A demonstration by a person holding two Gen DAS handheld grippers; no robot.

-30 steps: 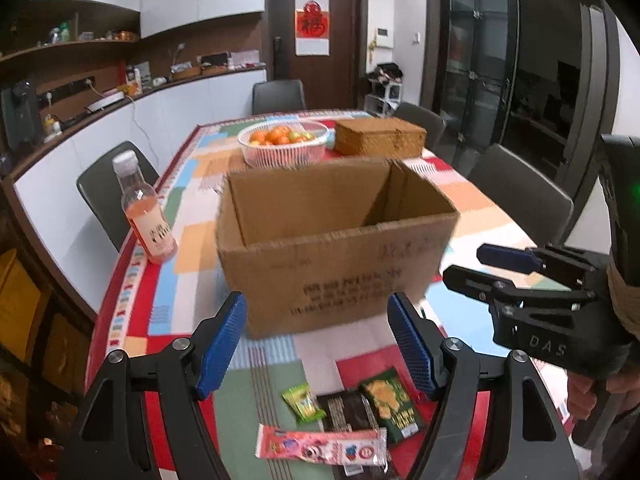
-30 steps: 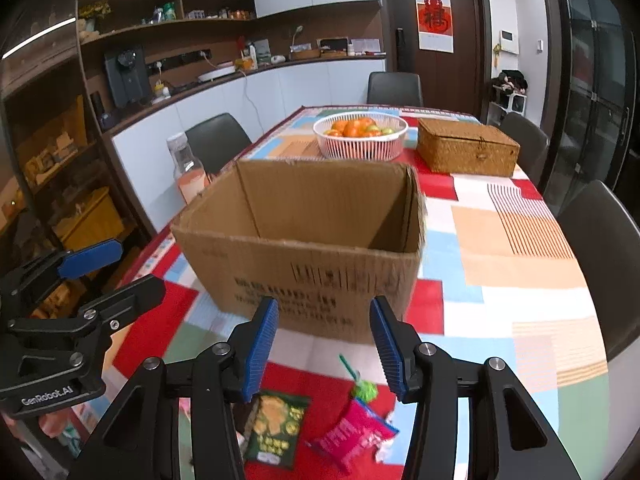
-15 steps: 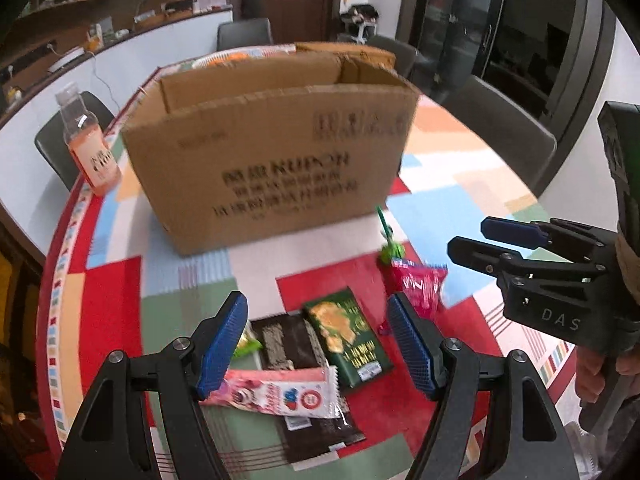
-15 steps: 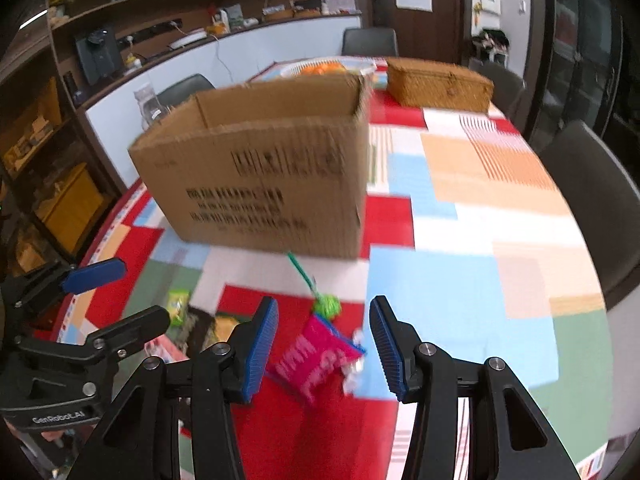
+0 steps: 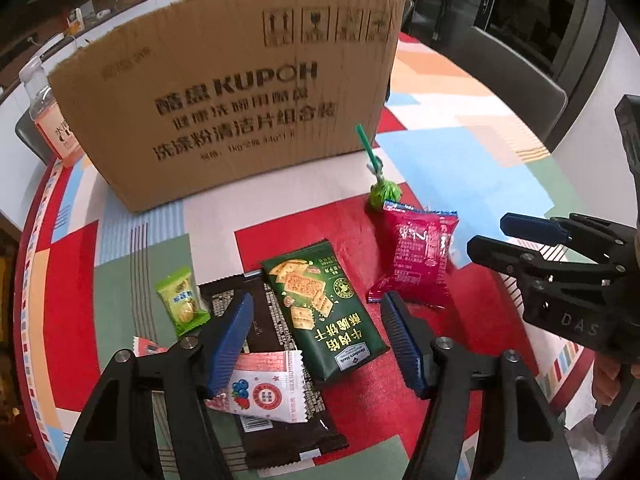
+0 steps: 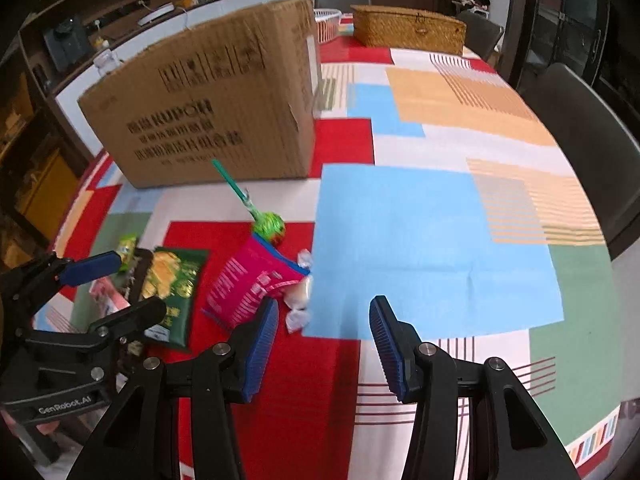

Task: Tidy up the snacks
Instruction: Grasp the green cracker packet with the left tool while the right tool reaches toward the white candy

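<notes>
Both tongs are hanging empty over the snacks on the tabletop — left tongs [image 5: 316,330] closing above the green cracker pack [image 5: 324,312], right tongs [image 6: 322,336] parted; next, pinching one and lifting it into the cardboard box [image 5: 232,92].

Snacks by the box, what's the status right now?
Left tool closing over green cracker pack, nothing gripped. Right tool open, empty. Cardboard box unobstructed.

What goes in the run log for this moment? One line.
left tool: closing, empty, over green cracker packet | right tool: open, empty, near pink packet | cardboard box: behind
</notes>
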